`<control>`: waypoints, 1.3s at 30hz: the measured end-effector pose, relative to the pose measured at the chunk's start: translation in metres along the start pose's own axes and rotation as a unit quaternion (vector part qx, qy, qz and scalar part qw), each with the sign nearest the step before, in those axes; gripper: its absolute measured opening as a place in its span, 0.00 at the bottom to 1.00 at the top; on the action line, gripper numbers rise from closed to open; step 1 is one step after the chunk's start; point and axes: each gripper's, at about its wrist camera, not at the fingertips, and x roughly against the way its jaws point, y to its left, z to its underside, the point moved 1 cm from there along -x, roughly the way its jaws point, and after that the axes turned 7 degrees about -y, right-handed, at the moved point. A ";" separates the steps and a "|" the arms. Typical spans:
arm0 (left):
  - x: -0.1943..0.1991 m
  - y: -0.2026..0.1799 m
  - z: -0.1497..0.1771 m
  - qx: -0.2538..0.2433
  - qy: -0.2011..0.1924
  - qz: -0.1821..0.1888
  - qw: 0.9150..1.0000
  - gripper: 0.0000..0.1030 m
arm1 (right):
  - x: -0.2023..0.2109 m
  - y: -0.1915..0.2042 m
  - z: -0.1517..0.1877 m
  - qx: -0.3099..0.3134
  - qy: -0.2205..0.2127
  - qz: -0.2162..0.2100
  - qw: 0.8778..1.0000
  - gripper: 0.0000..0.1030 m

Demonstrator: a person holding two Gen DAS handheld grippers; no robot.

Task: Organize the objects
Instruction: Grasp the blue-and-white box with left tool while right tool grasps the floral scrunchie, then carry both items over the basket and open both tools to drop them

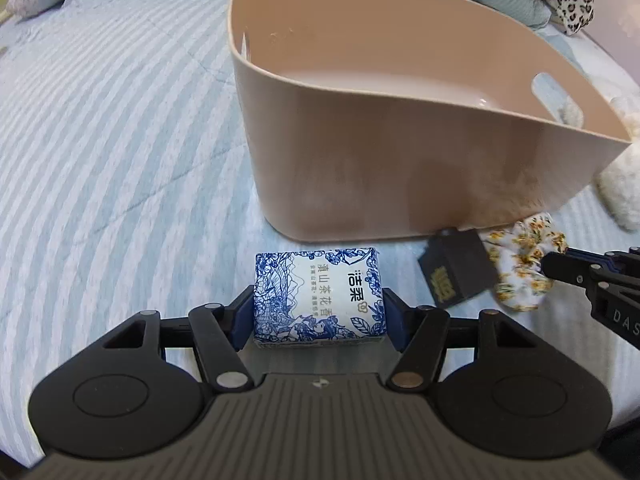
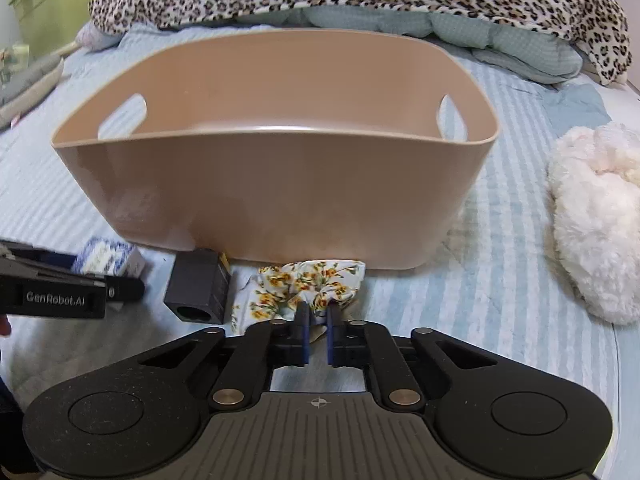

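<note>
**Grippers work beside beige bin**

Left wrist view: the left gripper (image 1: 320, 312) pinches a blue-and-white floral tissue pack (image 1: 319, 298) printed "洁柔", just before the beige plastic bin (image 1: 420, 168).

Right wrist view: the right gripper (image 2: 316, 334), nearly closed, nips a yellow-flowered fabric scrunchie (image 2: 304, 286) beside a black box (image 2: 199, 292) against the bin; "GenRobot.AI" marks the other tool.

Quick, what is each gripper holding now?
Left gripper: closed on the tissue pack.
Right gripper: closed on the floral scrunchie.

Tissue pack (image 1: 320, 296) before basket (image 1: 400, 168)
</note>
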 end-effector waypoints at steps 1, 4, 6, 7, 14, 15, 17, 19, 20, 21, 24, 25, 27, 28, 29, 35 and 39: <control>0.004 0.001 0.001 0.000 -0.001 0.003 1.000 0.63 | 0.003 0.001 0.000 0.002 -0.003 0.001 1.000 0.04; 0.017 0.002 0.002 -0.015 -0.011 0.001 1.000 0.63 | 0.012 0.002 0.000 0.006 -0.012 0.004 1.000 0.03; 0.027 0.002 0.004 -0.028 -0.021 -0.004 0.999 0.63 | 0.020 0.002 -0.001 0.004 -0.019 0.003 1.000 0.02; 0.034 0.001 0.006 -0.034 -0.027 -0.005 0.999 0.63 | 0.024 0.002 -0.002 0.003 -0.023 0.000 1.000 0.02; 0.057 -0.007 0.005 -0.053 -0.047 0.001 0.998 0.63 | 0.055 -0.006 -0.011 -0.010 -0.055 -0.003 0.998 0.02; 0.057 -0.011 0.003 -0.055 -0.050 0.001 0.997 0.63 | 0.060 -0.007 -0.012 -0.010 -0.060 -0.004 0.998 0.02; 0.065 -0.011 0.003 -0.063 -0.059 0.000 0.996 0.63 | 0.070 -0.009 -0.015 -0.013 -0.071 -0.003 0.997 0.02; 0.072 -0.013 0.001 -0.068 -0.067 0.000 0.995 0.63 | 0.081 -0.012 -0.018 -0.014 -0.083 -0.003 0.996 0.02; 0.077 -0.014 -0.001 -0.069 -0.072 0.001 0.995 0.63 | 0.086 -0.012 -0.018 -0.015 -0.088 -0.003 0.996 0.02; 0.082 -0.014 -0.003 -0.069 -0.077 0.003 0.995 0.63 | 0.090 -0.014 -0.020 -0.016 -0.094 -0.003 0.995 0.02; 0.096 -0.014 -0.011 -0.065 -0.094 0.012 0.993 0.63 | 0.106 -0.019 -0.025 -0.022 -0.113 -0.001 0.993 0.03; 0.101 -0.015 -0.014 -0.064 -0.101 0.013 0.993 0.63 | 0.111 -0.021 -0.029 -0.025 -0.121 -0.002 0.992 0.03; 0.111 -0.019 -0.017 -0.060 -0.114 0.015 0.992 0.63 | 0.120 -0.024 -0.035 -0.028 -0.136 -0.002 0.990 0.03; 0.115 -0.020 -0.020 -0.060 -0.121 0.017 0.991 0.63 | 0.124 -0.025 -0.039 -0.028 -0.144 -0.001 0.989 0.02; 0.118 -0.022 -0.024 -0.059 -0.128 0.020 0.990 0.63 | 0.127 -0.026 -0.043 -0.029 -0.151 0.000 0.988 0.02; 0.126 -0.034 -0.050 -0.065 -0.163 0.012 0.984 0.63 | 0.127 -0.029 -0.068 -0.030 -0.177 0.002 0.984 0.03; 0.115 -0.041 -0.065 -0.060 -0.171 0.000 0.984 0.63 | 0.114 -0.026 -0.083 -0.027 -0.181 0.001 0.983 0.03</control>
